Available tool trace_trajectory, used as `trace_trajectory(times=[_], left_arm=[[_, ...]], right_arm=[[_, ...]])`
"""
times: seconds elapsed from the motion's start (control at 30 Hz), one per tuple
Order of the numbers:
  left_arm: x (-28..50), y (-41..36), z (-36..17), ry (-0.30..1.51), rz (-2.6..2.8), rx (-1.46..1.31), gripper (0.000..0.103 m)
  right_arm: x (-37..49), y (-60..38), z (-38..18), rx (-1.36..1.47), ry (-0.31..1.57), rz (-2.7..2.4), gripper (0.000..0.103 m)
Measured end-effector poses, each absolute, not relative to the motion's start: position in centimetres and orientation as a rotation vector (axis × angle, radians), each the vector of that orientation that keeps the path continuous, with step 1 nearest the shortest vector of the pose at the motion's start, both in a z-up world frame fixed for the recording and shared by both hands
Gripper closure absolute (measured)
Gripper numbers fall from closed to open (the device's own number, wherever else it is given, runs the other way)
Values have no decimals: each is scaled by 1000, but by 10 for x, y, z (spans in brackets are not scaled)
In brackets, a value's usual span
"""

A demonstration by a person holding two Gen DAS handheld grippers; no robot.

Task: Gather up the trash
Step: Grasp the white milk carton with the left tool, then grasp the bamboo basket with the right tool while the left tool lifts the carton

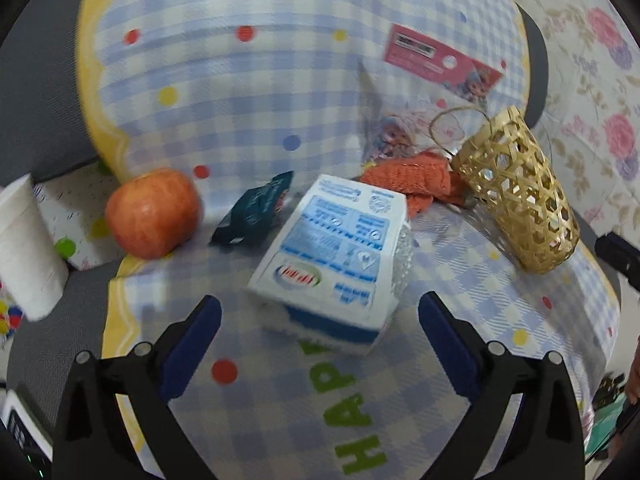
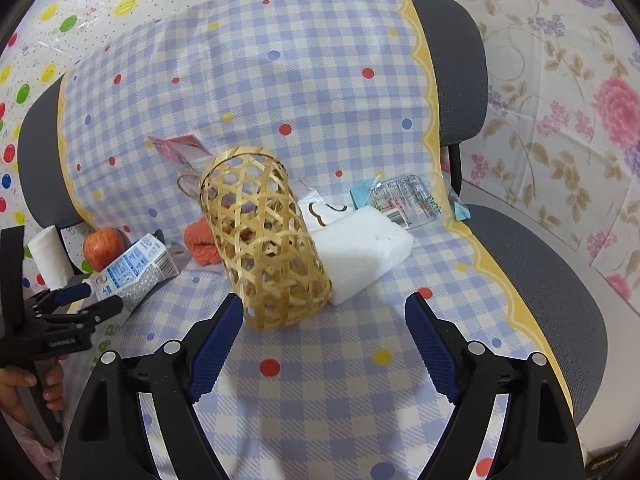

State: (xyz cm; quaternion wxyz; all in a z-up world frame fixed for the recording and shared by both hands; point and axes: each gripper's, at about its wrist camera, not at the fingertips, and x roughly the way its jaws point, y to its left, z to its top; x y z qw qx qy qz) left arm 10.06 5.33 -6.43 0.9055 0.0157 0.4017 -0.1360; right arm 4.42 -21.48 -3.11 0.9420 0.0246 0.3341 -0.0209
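A white and blue milk carton point(image 1: 332, 256) lies on its side on the checked cloth, just ahead of my left gripper point(image 1: 320, 306). That gripper is open wide, and its blue pads stand clear of the carton on both sides. A woven bamboo basket point(image 2: 264, 240) lies tipped over in front of my right gripper point(image 2: 324, 302), which is also open with nothing between its fingers. The basket's closed end lies near the left fingertip. A dark crumpled wrapper point(image 1: 256, 216) lies beside the carton. A clear plastic wrapper point(image 2: 408, 200) lies at the back right of the seat.
All of this rests on a grey office chair point(image 2: 560, 280) draped with the cloth. A red apple point(image 1: 154, 212), a paper cup point(image 1: 24, 248), an orange knitted piece point(image 1: 412, 184), a pink card point(image 1: 436, 62) and a white foam block point(image 2: 364, 252) lie around. A hand point(image 2: 24, 388) holds the left gripper.
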Motion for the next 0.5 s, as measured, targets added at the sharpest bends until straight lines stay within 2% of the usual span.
trace_trajectory(times=[0.2,0.37,0.5], left_arm=[[118,38,-73,868,-322,92,7],[114,38,-70,841,-325,95,26],[95,44,-59,775,-275,64,31]], right_arm=[[48,-219,-31,61,684,-36,20],[46,-219,-31,60,683,-21,20],[40,-215,-30,43,680,-6,20]])
